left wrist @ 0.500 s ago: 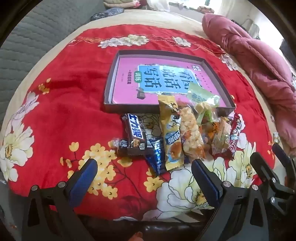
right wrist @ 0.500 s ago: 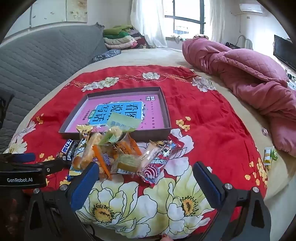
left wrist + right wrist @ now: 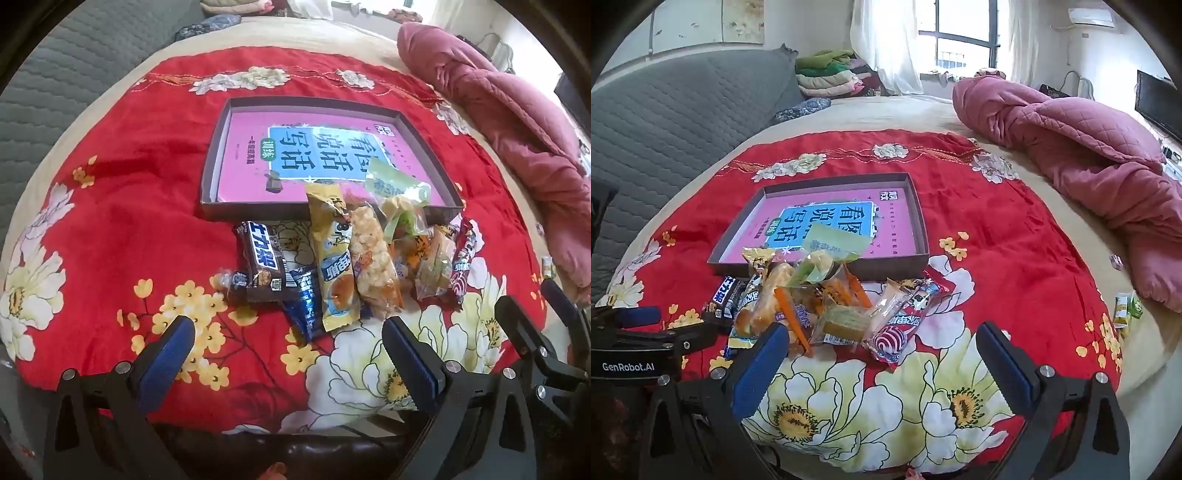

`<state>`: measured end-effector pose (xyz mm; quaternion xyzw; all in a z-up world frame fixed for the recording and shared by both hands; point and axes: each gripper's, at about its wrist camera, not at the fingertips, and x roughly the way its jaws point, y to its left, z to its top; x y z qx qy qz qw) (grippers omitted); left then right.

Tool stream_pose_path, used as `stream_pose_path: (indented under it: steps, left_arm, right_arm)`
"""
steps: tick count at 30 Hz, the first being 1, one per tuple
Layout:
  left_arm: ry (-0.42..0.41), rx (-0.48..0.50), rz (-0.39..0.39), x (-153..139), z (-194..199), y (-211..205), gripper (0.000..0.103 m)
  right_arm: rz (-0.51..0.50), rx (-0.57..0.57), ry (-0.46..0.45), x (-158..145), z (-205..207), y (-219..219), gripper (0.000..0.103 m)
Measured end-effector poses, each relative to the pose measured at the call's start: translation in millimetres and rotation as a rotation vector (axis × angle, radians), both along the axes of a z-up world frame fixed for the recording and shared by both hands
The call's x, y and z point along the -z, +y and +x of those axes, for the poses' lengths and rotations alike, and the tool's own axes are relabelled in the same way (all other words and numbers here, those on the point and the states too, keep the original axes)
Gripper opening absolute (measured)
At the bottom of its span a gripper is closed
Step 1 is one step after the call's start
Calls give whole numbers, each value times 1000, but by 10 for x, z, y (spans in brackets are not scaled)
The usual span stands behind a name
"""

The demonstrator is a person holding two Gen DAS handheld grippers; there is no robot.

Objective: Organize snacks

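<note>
Two grippers: left gripper (image 3: 286,349) and right gripper (image 3: 882,360), jaws wide apart, empty.
Snacks (image 3: 354,266): heaped mid-frame, touching the tray's (image 3: 214,158) near wall.
Advice: lift the outermost chocolate bar (image 3: 264,262) first.

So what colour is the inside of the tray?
Pink, with a blue panel of dark writing; the tray shows best in the left wrist view.

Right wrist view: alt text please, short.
A heap of wrapped snacks lies on a red floral cloth on a bed, just in front of a shallow tray holding a pink book. The right tool hovers open near the heap, holding nothing; the left tool shows at the left edge.
</note>
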<state>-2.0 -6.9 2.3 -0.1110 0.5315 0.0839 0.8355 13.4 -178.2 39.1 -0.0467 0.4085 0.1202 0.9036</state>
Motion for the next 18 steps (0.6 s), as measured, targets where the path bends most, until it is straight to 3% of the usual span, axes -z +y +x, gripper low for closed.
stream_pose_path:
  steps: [18]
  left_arm:
    - [4, 5, 9, 15, -3, 4, 101]
  right_arm:
    - [-2, 2, 2, 4, -7, 11, 102]
